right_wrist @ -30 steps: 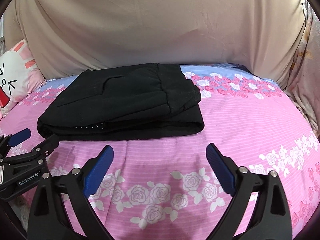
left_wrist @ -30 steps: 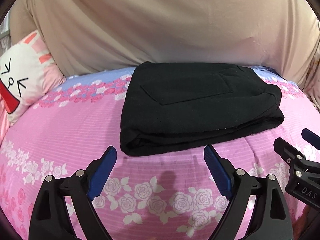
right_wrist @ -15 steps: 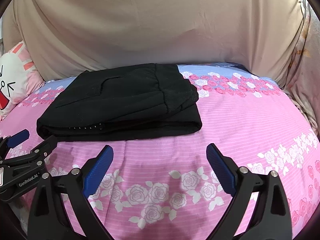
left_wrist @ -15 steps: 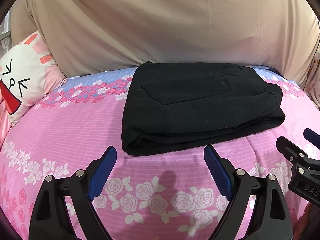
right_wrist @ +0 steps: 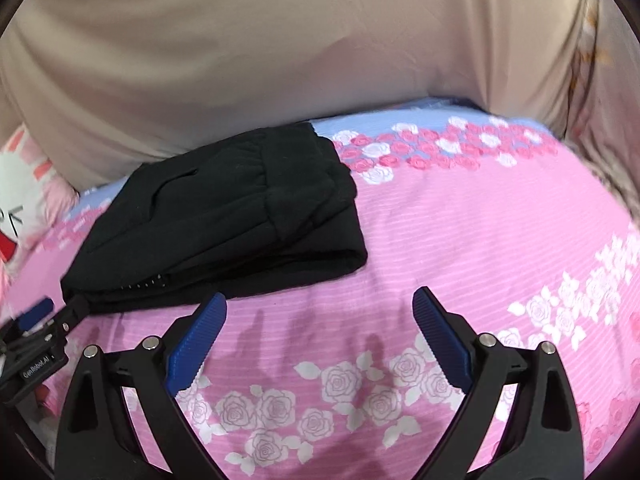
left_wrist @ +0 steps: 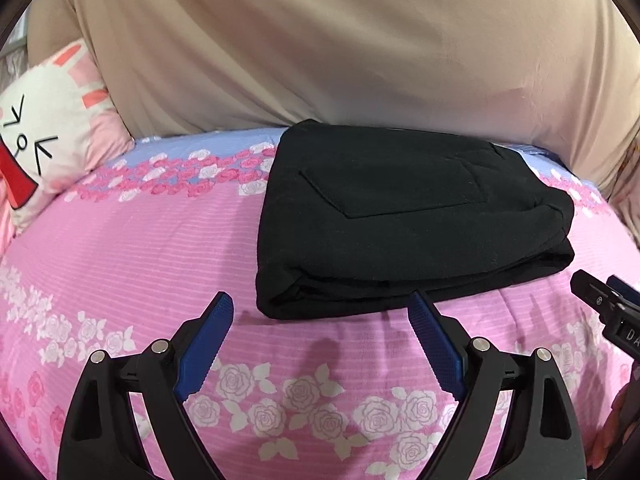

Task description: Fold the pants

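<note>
Pants (left_wrist: 408,216) folded into a compact black rectangle, several layers stacked, patch pocket facing up. Lying on the bed (left_wrist: 132,248), toward the far side, back edge close to the beige cloth (left_wrist: 340,48) draped behind; touching or not, can't tell. From the right wrist view, same bundle (right_wrist: 224,216) at upper left, elastic waistband on top, layered edges facing the camera.

Judged from this: folding looks done, or v. nearly. Edges roughly square, no leg hanging loose. Left to do, at most: a pat flat or a tidy of the right-hand end, where the top layer sits a bit short of the one below. Nothing being held.

Left gripper (left_wrist: 320,320) just short of the near edge of the bundle, jaws spread wide, empty, blue pads either side of bare sheet. Right gripper (right_wrist: 318,306) likewise spread, empty, over pink sheet to the right of the pants. Each gripper visible at the edge of the other's view.

Vs. 0.5 s ago: pants unmoved on the bed, same shape. Left view nearly the same. Right view swung rightward and blurred a little, so pants now sit further left in frame and more bare bed shows. Jaws no wider or narrower than before. Reads as backing off, not reaching in.

Cartoon pillow (left_wrist: 36,140) at far left, apart from the pants.
</note>
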Demonstrator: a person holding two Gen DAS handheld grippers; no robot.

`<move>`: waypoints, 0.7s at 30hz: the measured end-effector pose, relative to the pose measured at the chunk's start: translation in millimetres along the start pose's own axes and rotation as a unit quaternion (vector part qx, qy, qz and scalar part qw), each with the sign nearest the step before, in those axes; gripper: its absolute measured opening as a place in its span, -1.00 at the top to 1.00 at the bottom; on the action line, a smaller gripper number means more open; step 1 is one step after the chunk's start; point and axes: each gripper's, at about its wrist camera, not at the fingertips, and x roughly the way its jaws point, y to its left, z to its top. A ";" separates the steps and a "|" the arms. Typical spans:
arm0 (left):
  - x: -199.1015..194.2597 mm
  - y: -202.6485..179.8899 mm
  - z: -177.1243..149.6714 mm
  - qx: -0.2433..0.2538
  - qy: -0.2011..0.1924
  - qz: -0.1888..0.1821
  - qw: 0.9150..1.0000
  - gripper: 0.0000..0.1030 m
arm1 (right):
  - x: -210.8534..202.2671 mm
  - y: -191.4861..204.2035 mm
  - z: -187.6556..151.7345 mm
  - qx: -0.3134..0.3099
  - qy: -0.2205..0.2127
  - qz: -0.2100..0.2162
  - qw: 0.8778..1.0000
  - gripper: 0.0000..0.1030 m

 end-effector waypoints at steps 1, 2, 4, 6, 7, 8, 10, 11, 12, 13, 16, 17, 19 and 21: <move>-0.6 -1.1 0.3 0.003 -0.001 0.001 1.000 -0.68 | -0.6 2.0 -0.9 -0.004 -0.001 -0.003 1.000 -0.78; -1.1 -2.6 -0.1 0.006 -0.001 0.004 1.000 -0.68 | -1.3 3.3 -1.6 -0.006 -0.001 -0.004 1.000 -0.78; -1.0 -3.5 -0.4 0.010 0.000 0.005 1.000 -0.68 | -1.9 2.5 -1.9 -0.004 0.000 -0.002 1.000 -0.78; -1.3 -3.0 0.2 0.012 0.003 0.001 1.000 -0.68 | 0.4 -3.7 1.9 0.010 0.010 0.013 1.000 -0.78; -0.8 -1.8 1.5 0.011 0.007 -0.007 1.000 -0.68 | 2.8 -10.3 6.3 0.024 0.016 0.024 0.999 -0.78; 0.9 0.3 4.1 0.008 0.013 -0.018 1.000 -0.68 | 6.1 -16.5 11.8 0.035 0.022 0.033 0.999 -0.78; 5.9 6.9 13.2 -0.007 0.030 -0.049 0.998 -0.68 | 10.6 -27.8 25.3 0.048 0.025 0.034 0.998 -0.78; 9.2 9.3 17.6 -0.015 0.038 -0.058 0.997 -0.68 | 14.3 -34.2 35.5 0.052 0.024 0.029 0.998 -0.79; 16.6 13.2 25.0 -0.027 0.054 -0.077 0.995 -0.68 | 19.1 -38.3 43.9 0.055 0.025 0.028 0.998 -0.78; 21.6 14.6 29.3 -0.034 0.063 -0.084 0.994 -0.68 | 25.0 -41.0 50.1 0.058 0.036 0.039 0.997 -0.79; 39.6 20.8 41.2 -0.056 0.085 -0.094 0.990 -0.71 | 54.0 -52.8 62.1 0.096 0.074 0.071 0.990 -0.79; 45.6 24.4 44.6 -0.069 0.094 -0.105 0.988 -0.74 | 62.1 -55.5 62.8 0.106 0.084 0.080 0.988 -0.79; 53.8 29.6 47.3 -0.091 0.105 -0.121 0.983 -0.79 | 77.8 -58.4 62.0 0.129 0.101 0.100 0.981 -0.79; 67.9 36.9 47.6 -0.119 0.131 -0.152 0.972 -0.81 | 87.8 -58.4 60.7 0.147 0.108 0.120 0.976 -0.78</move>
